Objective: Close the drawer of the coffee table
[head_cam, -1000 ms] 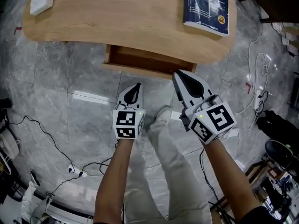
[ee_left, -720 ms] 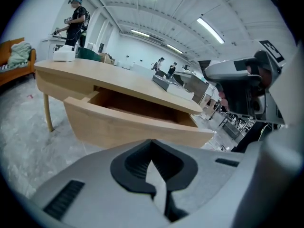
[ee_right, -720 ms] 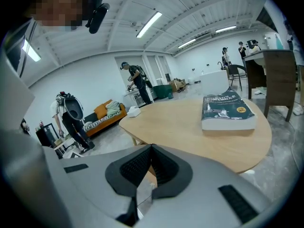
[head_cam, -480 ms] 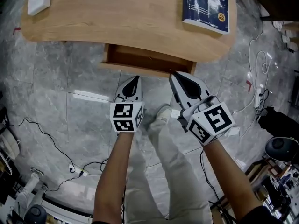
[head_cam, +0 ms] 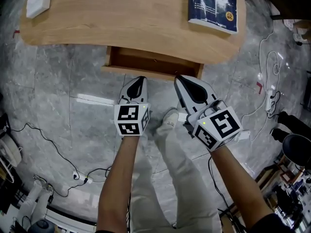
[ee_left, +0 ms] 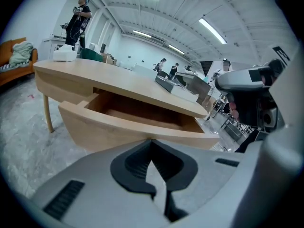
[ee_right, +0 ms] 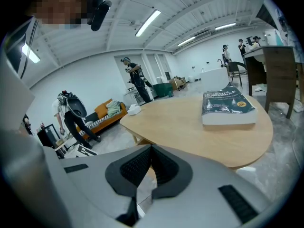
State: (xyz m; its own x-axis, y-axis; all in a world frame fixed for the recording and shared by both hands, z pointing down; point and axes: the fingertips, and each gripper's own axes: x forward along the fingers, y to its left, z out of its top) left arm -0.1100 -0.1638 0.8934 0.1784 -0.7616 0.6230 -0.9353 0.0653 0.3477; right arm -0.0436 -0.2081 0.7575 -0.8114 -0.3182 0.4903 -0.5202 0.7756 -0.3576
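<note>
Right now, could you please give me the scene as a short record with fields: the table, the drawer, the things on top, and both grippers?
coffee table: wooden, rounded top
drawer: pulled out, no contents visible
on top: dark blue book at the right end; white box at the left end
left gripper: jaws shut, holding nothing, tip at the drawer front
right gripper: jaws shut, holding nothing, tip at the drawer front's right part
contact with drawer: cannot tell
</note>
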